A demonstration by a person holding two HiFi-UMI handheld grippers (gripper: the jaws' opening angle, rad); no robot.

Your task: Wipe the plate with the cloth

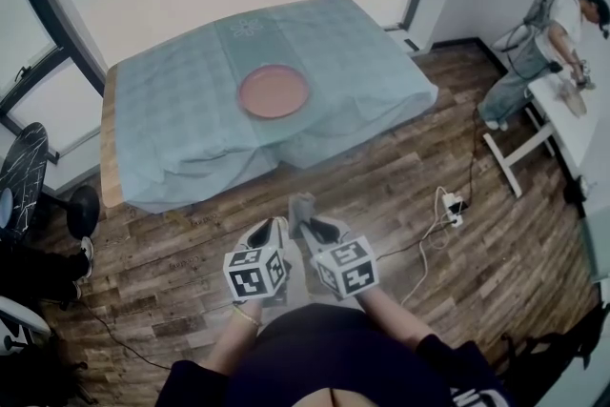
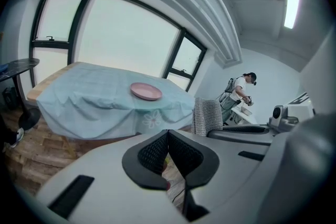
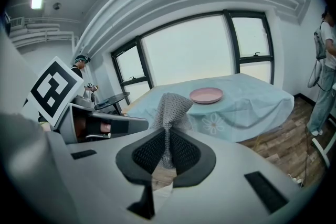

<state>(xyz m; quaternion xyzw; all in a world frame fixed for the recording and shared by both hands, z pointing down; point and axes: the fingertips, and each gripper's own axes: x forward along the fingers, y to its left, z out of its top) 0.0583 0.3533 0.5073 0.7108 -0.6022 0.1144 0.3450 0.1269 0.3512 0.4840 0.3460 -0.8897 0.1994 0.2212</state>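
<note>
Plate (image 1: 274, 91): centred on cloth-covered table (image 1: 172, 124), well beyond both grippers. Right gripper (image 3: 167, 140): clamped on grey cloth (image 3: 171, 108). Left gripper (image 2: 168, 136): jaws together, empty.

head: high, steeply down | both gripper views: low, forward | shared: plate (image 1: 274, 91)

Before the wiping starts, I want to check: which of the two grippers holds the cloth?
The right gripper: its jaws pinch the grey cloth. The left gripper is shut on nothing.
</note>
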